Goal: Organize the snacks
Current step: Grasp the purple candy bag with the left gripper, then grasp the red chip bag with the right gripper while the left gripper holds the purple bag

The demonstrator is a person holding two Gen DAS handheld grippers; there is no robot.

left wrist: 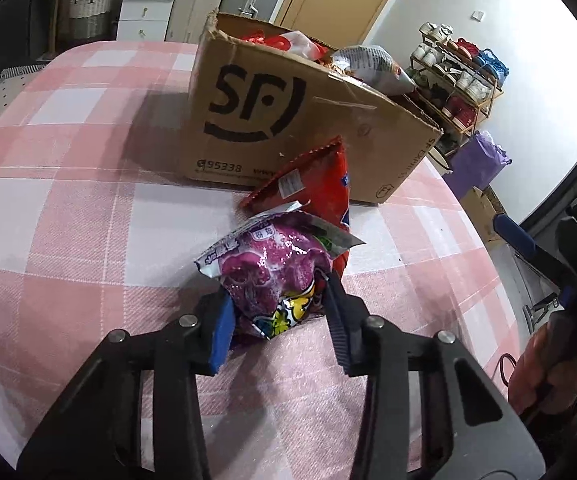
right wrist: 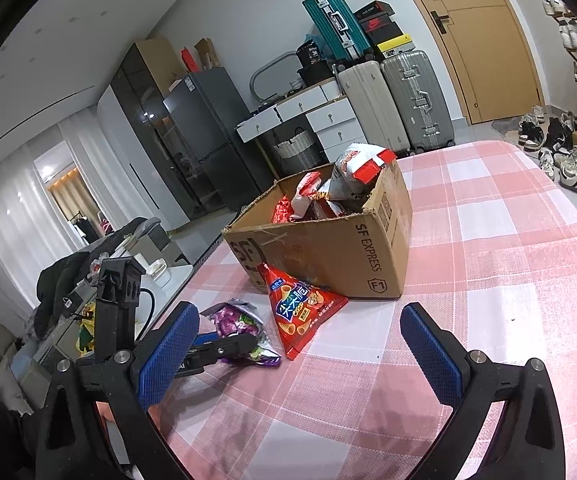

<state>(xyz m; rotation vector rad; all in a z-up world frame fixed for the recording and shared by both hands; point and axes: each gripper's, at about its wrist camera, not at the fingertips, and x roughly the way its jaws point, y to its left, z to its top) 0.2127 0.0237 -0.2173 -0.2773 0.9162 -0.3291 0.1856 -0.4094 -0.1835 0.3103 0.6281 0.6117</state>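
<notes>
Two snack packets are seen lying on a pink-and-white checked tablecloth (left wrist: 68,208) just in front of a brown cardboard box (left wrist: 288,120) printed with a black logo. The purple packet (left wrist: 272,276) is clamped between the blue pads of the left gripper (left wrist: 278,312), whose jaws are closed on its crumpled lower end; the packet rests on the cloth. A red triangular packet (right wrist: 304,316) lies beside it, touching it on the far side and reaching close to the box's wall. The box is filled with further red and white bags, one white bag (right wrist: 358,168) standing above its rim. The right gripper (right wrist: 300,356) is held above the bare cloth with its jaws wide apart and nothing between them.

Beyond the table, a dark fridge (right wrist: 204,128), white drawers (right wrist: 328,120), a woven basket (right wrist: 296,148), several suitcases (right wrist: 416,100) and a wooden door (right wrist: 480,32) are ranged along the wall. A shoe rack (left wrist: 456,76) is seen to one side, and loose shoes (right wrist: 568,164) lie on the floor.
</notes>
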